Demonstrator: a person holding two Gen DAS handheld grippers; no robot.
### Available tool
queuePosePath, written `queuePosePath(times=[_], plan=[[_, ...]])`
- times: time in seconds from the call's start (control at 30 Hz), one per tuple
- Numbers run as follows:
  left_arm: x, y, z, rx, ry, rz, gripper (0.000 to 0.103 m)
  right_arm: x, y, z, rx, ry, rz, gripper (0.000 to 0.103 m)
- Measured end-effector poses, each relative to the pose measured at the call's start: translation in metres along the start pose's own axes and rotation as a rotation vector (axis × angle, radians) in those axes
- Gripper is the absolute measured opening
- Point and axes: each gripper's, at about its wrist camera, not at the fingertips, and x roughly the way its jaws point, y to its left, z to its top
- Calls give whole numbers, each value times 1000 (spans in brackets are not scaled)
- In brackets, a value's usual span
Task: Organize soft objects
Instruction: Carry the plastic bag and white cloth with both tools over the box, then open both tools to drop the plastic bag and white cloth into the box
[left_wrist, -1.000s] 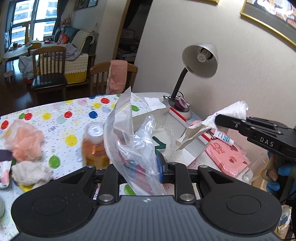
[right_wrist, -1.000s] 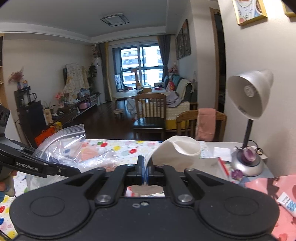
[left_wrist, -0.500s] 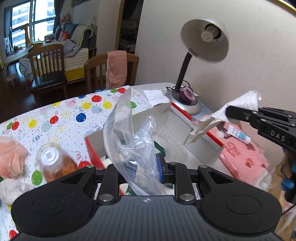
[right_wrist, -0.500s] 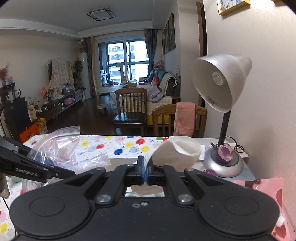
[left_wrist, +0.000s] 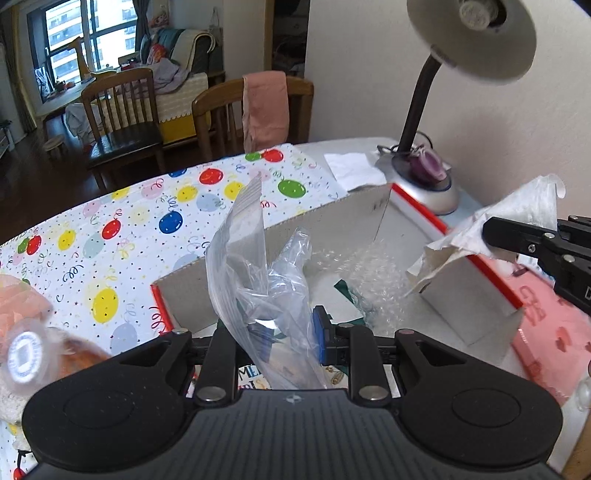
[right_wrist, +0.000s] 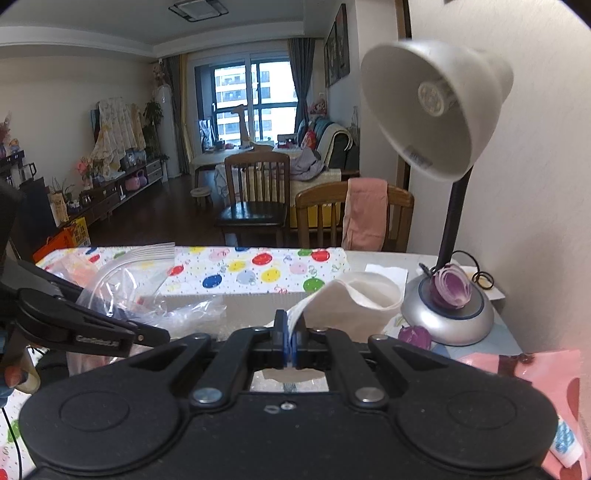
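Lamp (left_wrist: 424, 177) behind box (left_wrist: 332, 236)

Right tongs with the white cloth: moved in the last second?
Yes. The right tongs carried the white cloth closer to the silver desk lamp.

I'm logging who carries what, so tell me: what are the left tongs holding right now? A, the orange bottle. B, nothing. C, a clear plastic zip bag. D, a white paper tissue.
C: in the left wrist view the left tongs are shut on the clear plastic zip bag, above the cardboard box; the white tissue is in the right tongs.
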Motion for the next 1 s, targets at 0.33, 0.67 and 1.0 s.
queuePosePath(times=[0.33, 0.67, 1.0], plan=[[39, -8, -7, 5, 66, 25, 22, 28, 3, -29, 13, 137, 45, 2], [49, -9, -16, -18, 122, 26, 22, 34, 12, -47, 8, 257, 95, 11], [43, -8, -23, -34, 143, 10, 35, 35, 11, -45, 56, 329, 109, 26]])
